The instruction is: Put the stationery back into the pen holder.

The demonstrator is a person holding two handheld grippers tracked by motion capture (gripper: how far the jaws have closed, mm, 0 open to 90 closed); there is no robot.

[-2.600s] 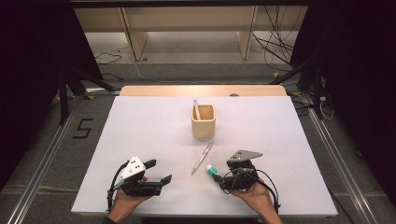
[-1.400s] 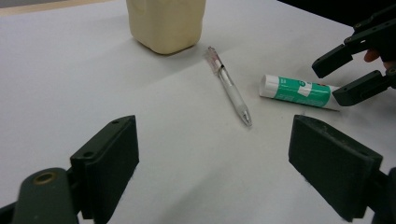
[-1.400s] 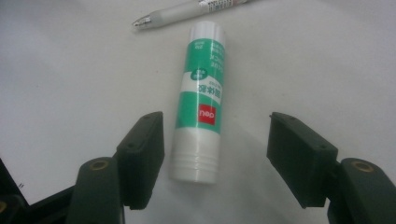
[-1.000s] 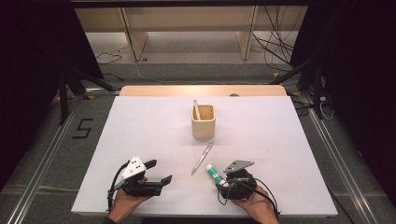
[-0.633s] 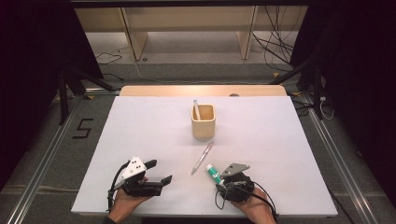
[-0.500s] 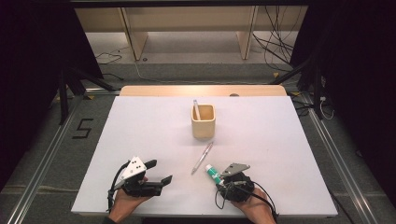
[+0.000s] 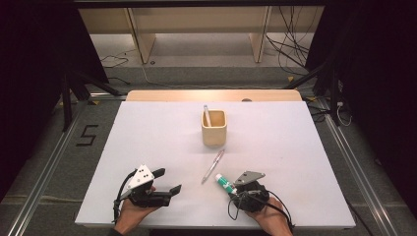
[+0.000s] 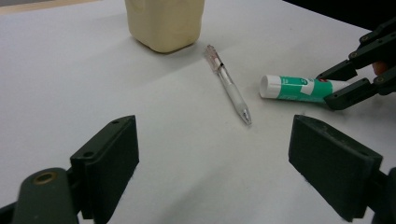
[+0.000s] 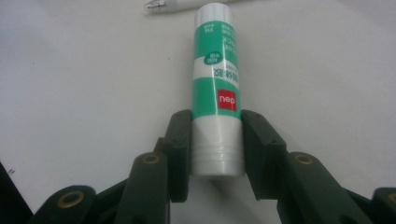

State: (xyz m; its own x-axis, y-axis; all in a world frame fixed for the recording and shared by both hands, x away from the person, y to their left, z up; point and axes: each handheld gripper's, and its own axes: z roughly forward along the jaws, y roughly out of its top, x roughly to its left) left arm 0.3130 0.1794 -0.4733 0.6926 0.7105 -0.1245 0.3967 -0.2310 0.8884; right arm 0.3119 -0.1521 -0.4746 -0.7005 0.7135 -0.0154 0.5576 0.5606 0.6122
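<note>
Near the table's front edge, right tool clamped on glue stick, left tool wide open, empty.

The glue stick looks like smooth plastic with a glossy green-and-white printed label. The pen is clear, shiny plastic. The cup looks matt, cream-coloured. The table is matt white; at its 12 o'clock edge, bare wood.
</note>
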